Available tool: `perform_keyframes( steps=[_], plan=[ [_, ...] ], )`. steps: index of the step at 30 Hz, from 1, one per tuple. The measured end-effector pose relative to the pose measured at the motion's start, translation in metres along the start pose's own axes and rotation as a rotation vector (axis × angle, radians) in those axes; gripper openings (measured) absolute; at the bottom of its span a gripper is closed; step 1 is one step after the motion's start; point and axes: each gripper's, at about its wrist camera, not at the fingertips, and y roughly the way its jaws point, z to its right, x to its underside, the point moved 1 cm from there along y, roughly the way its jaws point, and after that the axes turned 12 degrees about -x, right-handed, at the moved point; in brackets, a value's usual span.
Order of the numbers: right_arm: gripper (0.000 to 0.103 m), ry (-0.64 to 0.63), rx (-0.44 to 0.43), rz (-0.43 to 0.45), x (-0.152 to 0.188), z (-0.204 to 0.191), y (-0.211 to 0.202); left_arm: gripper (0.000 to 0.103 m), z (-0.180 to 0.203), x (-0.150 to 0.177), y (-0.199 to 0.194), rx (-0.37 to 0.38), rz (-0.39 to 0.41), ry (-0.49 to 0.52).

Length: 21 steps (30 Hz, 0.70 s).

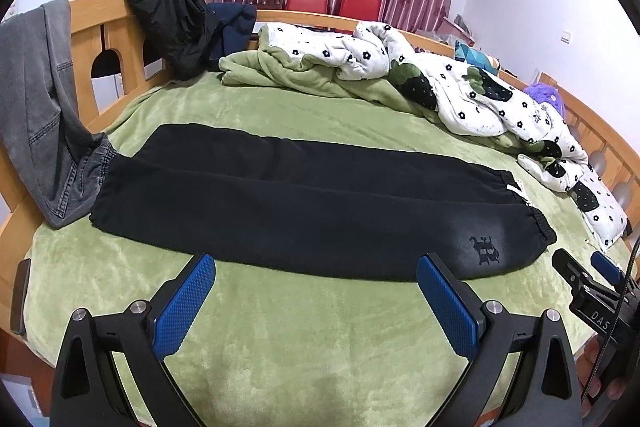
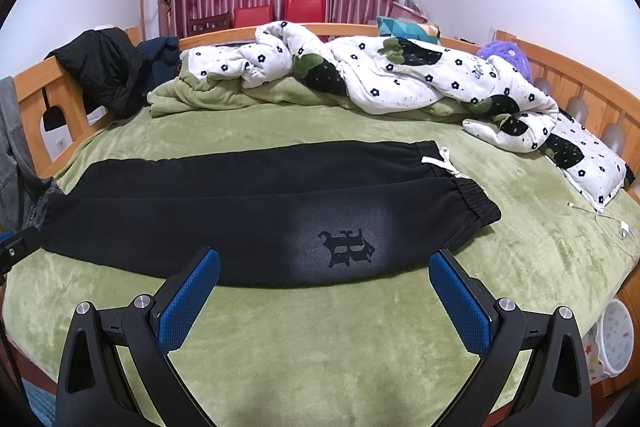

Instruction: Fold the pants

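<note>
Black pants [image 1: 304, 211] lie flat across the green bedspread [image 1: 280, 339], folded lengthwise with one leg over the other. Their elastic waistband [image 2: 476, 203] and white drawstring [image 2: 440, 163] point right, and a printed logo [image 2: 346, 247] faces up near the waist. My left gripper [image 1: 316, 267] hovers open just short of the pants' near edge, nothing between its blue pads. My right gripper [image 2: 326, 263] is open too, over the near edge by the logo. The right gripper's tip [image 1: 588, 273] shows at the right edge of the left wrist view.
A grey denim garment [image 1: 44, 99] hangs over the wooden bed rail [image 1: 120, 39] and touches the pants' cuff end. A rumpled flowered quilt [image 2: 400, 75] fills the far side. A black jacket [image 1: 176, 23] drapes the rail. A white charger cable [image 2: 608, 223] lies at right.
</note>
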Motion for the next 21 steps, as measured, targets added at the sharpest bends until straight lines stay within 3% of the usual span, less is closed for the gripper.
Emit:
perform_keyframes(
  steps=[7, 12, 16, 19, 21],
  plan=[
    [0.103, -0.059, 0.020, 0.050, -0.004, -0.008, 0.000, 0.101, -0.013, 0.000, -0.003, -0.012, 0.017, -0.028],
    [0.097, -0.034, -0.083, -0.006, 0.006, -0.001, 0.027, 0.096, -0.040, -0.002, 0.010, 0.035, -0.026, -0.109],
    [0.094, -0.004, -0.088, -0.001, 0.020, 0.014, 0.059, 0.095, -0.068, 0.004, 0.048, 0.017, -0.094, -0.153],
    [0.080, 0.018, -0.080, -0.077, 0.043, 0.033, 0.093, 0.094, -0.090, 0.026, 0.078, 0.013, -0.104, -0.176],
    [0.075, 0.044, -0.025, -0.149, 0.055, 0.040, 0.116, 0.094, -0.105, 0.044, 0.104, -0.013, -0.125, -0.189]
  ],
)
